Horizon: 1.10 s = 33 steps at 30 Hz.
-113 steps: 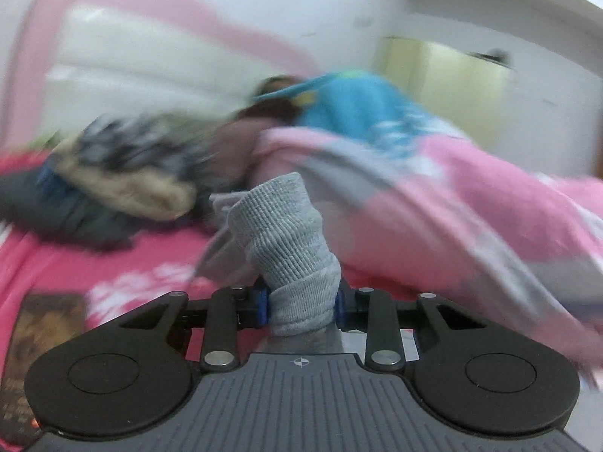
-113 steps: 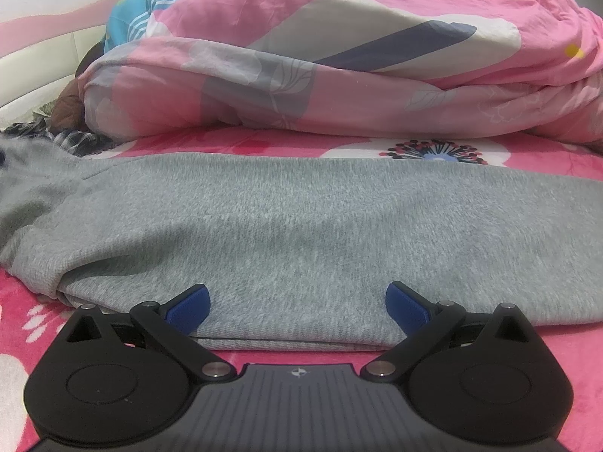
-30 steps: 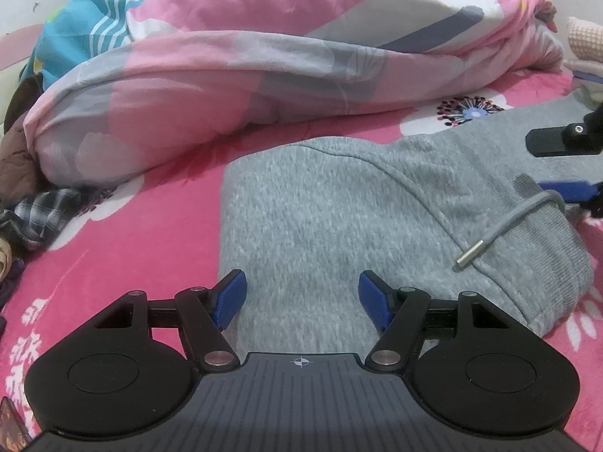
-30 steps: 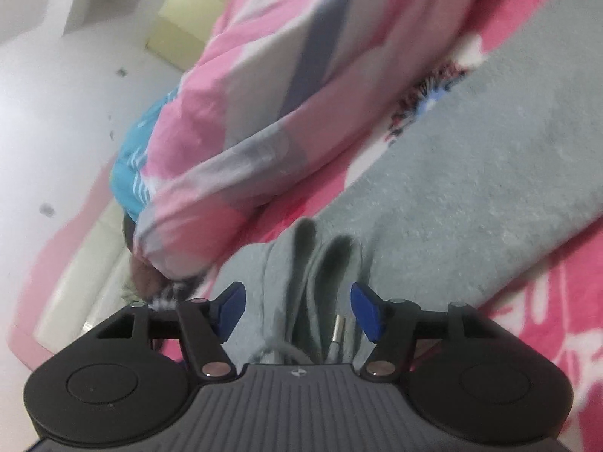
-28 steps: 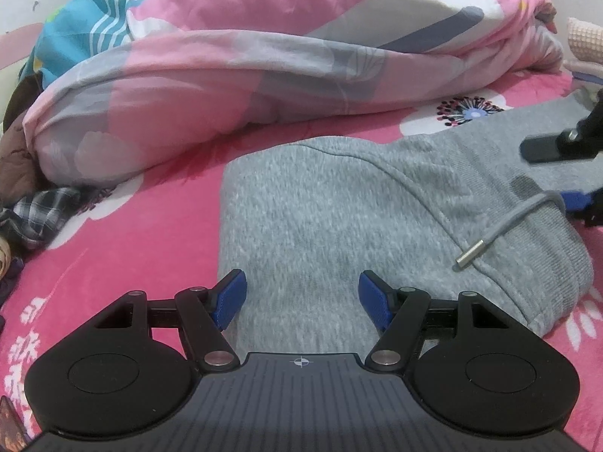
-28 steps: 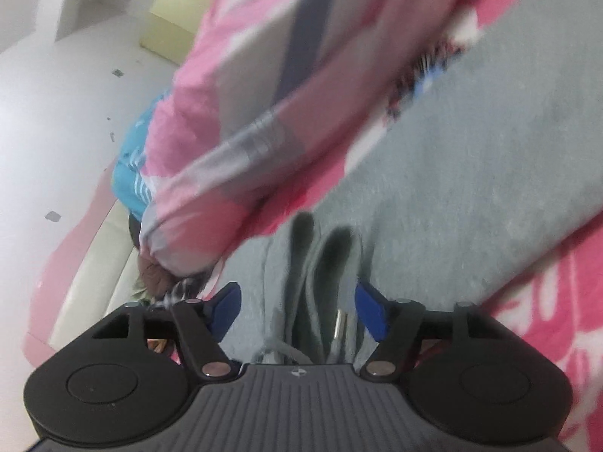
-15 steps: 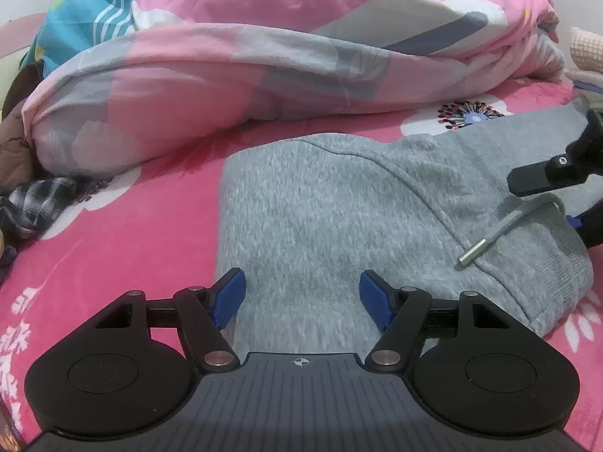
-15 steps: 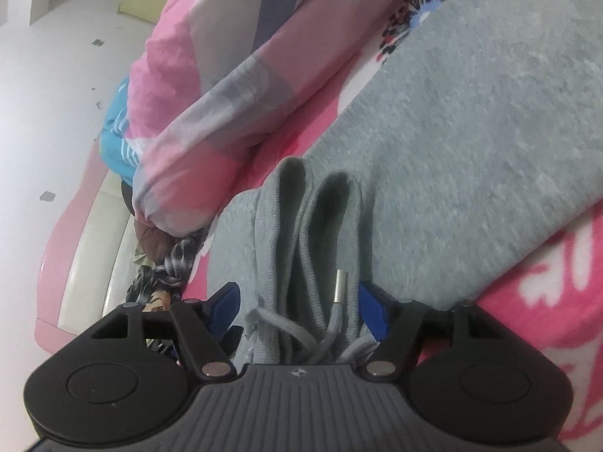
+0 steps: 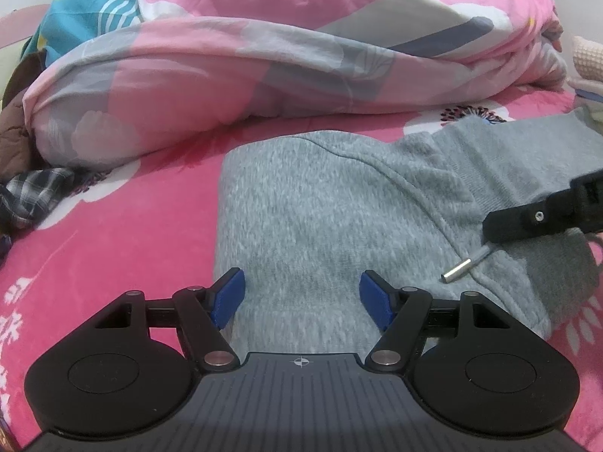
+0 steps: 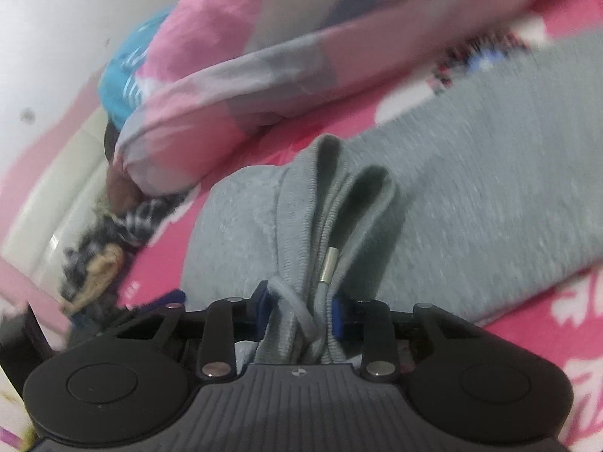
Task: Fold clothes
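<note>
Grey sweatpants lie folded on the pink flowered bedsheet. My left gripper is open and hangs low over the near folded edge, its blue pads apart on either side of the cloth. In the right wrist view my right gripper has its jaws closing, and the pads press on the bunched waistband and its drawstring. The drawstring's metal tip sticks out just beyond the pads. From the left wrist view one black finger of the right gripper shows at the waistband, above the metal tip.
A bulky pink and grey duvet lies behind the pants, with a turquoise cloth at its left end. Checked and dark clothes are heaped at the left by the padded headboard. A cream knitted thing sits far right.
The right gripper has closed onto the waistband and drawstring, rolled, and shifted a little, gathering the cloth into upright folds. The left gripper has stayed in place, still open.
</note>
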Tool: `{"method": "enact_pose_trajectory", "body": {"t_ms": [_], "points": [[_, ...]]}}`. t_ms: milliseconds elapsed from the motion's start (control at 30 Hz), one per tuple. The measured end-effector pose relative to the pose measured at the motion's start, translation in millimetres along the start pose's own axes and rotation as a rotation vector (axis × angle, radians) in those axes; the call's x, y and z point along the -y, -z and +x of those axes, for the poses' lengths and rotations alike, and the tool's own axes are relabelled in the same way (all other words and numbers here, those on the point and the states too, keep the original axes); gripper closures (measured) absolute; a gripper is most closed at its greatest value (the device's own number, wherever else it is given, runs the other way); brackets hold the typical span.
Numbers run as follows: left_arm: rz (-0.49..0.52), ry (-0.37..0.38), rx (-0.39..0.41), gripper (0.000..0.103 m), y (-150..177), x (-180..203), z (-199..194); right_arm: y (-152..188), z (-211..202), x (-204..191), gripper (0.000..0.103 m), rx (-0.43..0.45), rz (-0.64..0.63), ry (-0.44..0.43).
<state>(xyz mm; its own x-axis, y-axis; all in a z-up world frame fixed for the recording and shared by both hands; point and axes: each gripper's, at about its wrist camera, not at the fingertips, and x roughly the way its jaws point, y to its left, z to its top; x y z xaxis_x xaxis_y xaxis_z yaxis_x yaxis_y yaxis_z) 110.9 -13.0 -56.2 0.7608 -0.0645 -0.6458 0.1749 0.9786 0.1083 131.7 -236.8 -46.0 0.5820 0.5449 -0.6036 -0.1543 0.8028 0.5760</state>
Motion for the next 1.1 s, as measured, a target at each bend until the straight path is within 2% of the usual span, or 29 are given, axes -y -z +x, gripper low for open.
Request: {"method": "enact_pose_trajectory", "body": {"t_ms": [167, 267, 333, 400, 467, 667, 833, 933, 1100], "points": [[-0.004, -0.014, 0.01, 0.034, 3, 2, 0, 17, -4, -43, 0.07, 0.065, -0.263, 0.117], [-0.011, -0.017, 0.012, 0.034, 3, 2, 1, 18, 4, -43, 0.061, 0.05, -0.258, 0.148], [-0.017, -0.013, 0.016, 0.034, 3, 1, 0, 17, 7, -38, 0.061, 0.052, -0.238, 0.142], [-0.026, -0.005, 0.019, 0.034, 2, -1, -1, 16, 7, -35, 0.07, 0.058, -0.23, 0.134], [-0.063, 0.009, 0.029, 0.034, 0, -8, -8, 12, 2, -35, 0.075, 0.068, -0.238, 0.126], [-0.158, 0.033, 0.088, 0.034, -13, -23, -34, -13, -23, -32, 0.078, 0.122, -0.306, 0.139], [-0.129, 0.048, 0.063, 0.034, -27, -9, -25, -50, -60, -11, 0.078, 0.213, -0.385, 0.249], [-0.104, 0.061, 0.031, 0.034, -35, 2, -16, -71, -84, 13, 0.079, 0.256, -0.433, 0.357], [-0.048, 0.08, 0.0, 0.034, -47, 22, -4, -107, -117, 75, 0.079, 0.255, -0.427, 0.521]]}}
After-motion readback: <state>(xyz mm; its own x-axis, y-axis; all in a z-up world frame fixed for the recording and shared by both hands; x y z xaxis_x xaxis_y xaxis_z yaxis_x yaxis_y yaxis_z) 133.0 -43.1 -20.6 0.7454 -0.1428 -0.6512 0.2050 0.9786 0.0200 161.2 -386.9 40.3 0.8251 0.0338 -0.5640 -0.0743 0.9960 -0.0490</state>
